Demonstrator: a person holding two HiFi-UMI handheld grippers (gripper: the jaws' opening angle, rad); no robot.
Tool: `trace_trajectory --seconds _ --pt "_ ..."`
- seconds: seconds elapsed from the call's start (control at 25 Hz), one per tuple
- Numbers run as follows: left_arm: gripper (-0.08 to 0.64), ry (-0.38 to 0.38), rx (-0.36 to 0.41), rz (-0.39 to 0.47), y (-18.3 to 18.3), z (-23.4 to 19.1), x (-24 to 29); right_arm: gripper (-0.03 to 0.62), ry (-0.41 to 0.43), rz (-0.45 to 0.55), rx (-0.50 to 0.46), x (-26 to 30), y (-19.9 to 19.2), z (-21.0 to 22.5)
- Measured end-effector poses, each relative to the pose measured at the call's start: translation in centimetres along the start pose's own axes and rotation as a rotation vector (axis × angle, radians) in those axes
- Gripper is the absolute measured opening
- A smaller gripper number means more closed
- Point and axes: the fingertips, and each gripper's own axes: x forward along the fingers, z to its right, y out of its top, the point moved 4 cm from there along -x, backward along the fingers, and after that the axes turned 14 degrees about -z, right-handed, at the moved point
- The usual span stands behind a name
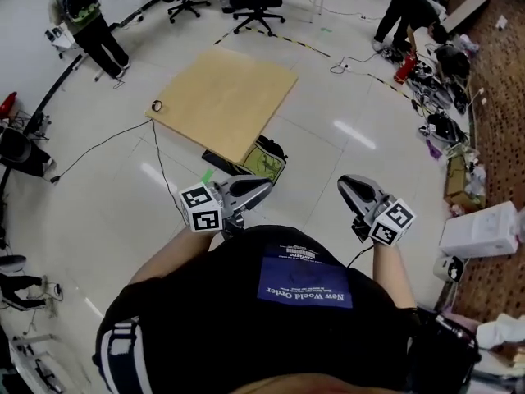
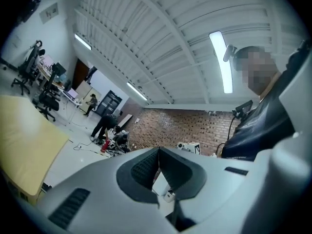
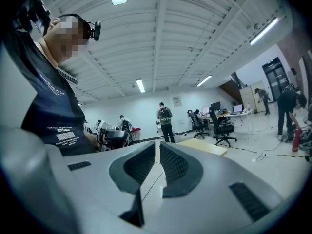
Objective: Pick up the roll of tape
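The roll of tape (image 1: 157, 105) is a small dark ring near the left corner of a square wooden table (image 1: 230, 97), a couple of steps ahead of me. I hold both grippers close to my chest, well short of the table. My left gripper (image 1: 264, 185) has its jaws together with nothing in them (image 2: 159, 149). My right gripper (image 1: 346, 180) holds nothing either, and its jaws stand a narrow slit apart (image 3: 157, 144). The tabletop (image 2: 24, 140) shows at the left edge of the left gripper view, and the same table (image 3: 204, 146) shows beyond the right jaws.
A cable (image 1: 164, 171) runs across the white floor from the table's corner toward me. A green-and-black bag (image 1: 264, 161) lies under the table's near corner. Office chairs (image 1: 258, 2) stand behind it. One person (image 1: 86, 19) stands far left, another (image 1: 410, 15) bends over clutter far right. A white box (image 1: 480, 230) sits at right.
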Motion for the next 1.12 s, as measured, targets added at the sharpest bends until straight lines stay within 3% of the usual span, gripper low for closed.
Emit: trace_trajectory --seconds 0.2,0.4,0.72,1.12 --pt "0.006 0.083 -0.007 0.027 1.5 -1.8 2.9 0.017 0.093 0.000 -0.006 1.6 0.4 5.6" --pt "0.006 0.183 -0.024 0.063 2.4 -4.1 1.2 0.017 0.191 -0.025 -0.028 5.8 1.7 7.8" --pt "0.006 0.270 -0.020 0.143 3.5 -8.5 -4.8 0.017 0.288 -0.085 -0.102 15.1 5.6 7.7" --pt "0.006 0.305 0.016 0.147 6.2 -18.2 -16.6 0.017 0.280 -0.144 -0.112 29.7 11.2 6.0"
